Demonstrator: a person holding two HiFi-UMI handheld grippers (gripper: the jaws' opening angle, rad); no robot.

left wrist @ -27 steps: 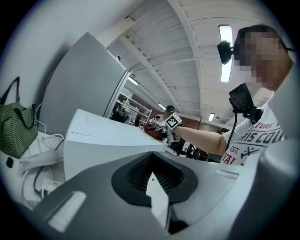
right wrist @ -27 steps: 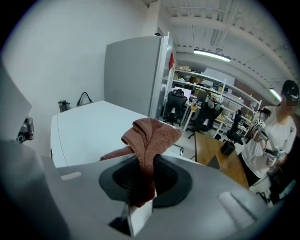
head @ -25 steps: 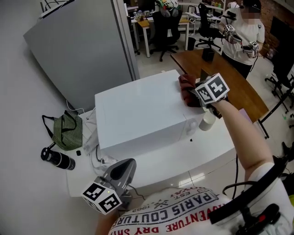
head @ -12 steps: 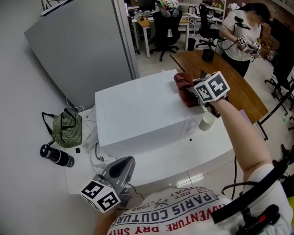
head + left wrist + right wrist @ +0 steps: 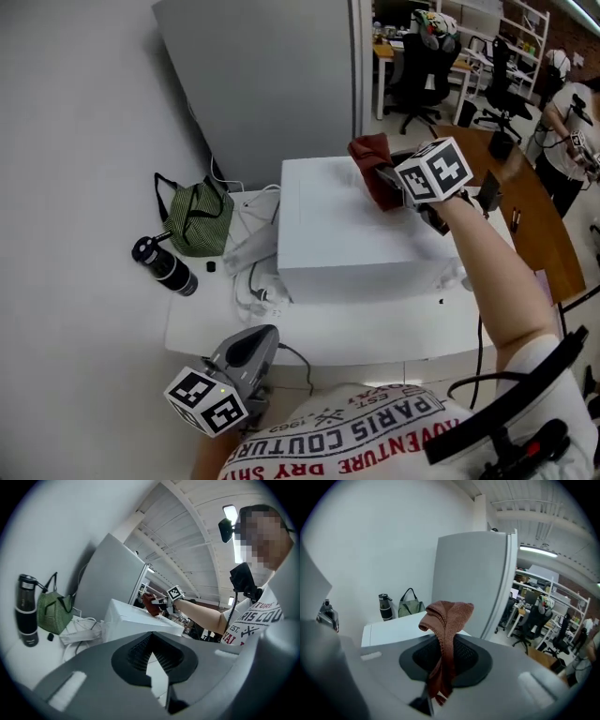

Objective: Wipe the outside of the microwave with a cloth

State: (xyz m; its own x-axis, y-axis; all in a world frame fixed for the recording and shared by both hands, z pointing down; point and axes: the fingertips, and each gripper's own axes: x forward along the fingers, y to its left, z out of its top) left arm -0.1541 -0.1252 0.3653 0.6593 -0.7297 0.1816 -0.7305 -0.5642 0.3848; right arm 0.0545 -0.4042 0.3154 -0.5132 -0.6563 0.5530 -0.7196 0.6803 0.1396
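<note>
A white microwave (image 5: 347,230) stands on a white table (image 5: 309,333). My right gripper (image 5: 389,183) is at the far right part of its top, shut on a dark red cloth (image 5: 372,164) that hangs against the top's far edge. In the right gripper view the cloth (image 5: 445,620) rises from between the jaws of the right gripper (image 5: 443,667) and folds over, with the microwave top (image 5: 398,627) beyond. My left gripper (image 5: 262,336) hangs low at the table's near edge, shut and holding nothing. The left gripper view shows the microwave (image 5: 136,620) and the cloth (image 5: 151,604) from the side.
Left of the microwave lie a green striped bag (image 5: 197,220), a black bottle (image 5: 164,267) and white cables (image 5: 248,258). A grey partition (image 5: 272,75) stands behind. A brown table (image 5: 534,216), office chairs and a person (image 5: 572,122) are at the right.
The right gripper has slid the cloth a little left toward the far edge of the microwave top. The head view has swung, so the microwave looks turned. The left gripper has stayed put.
</note>
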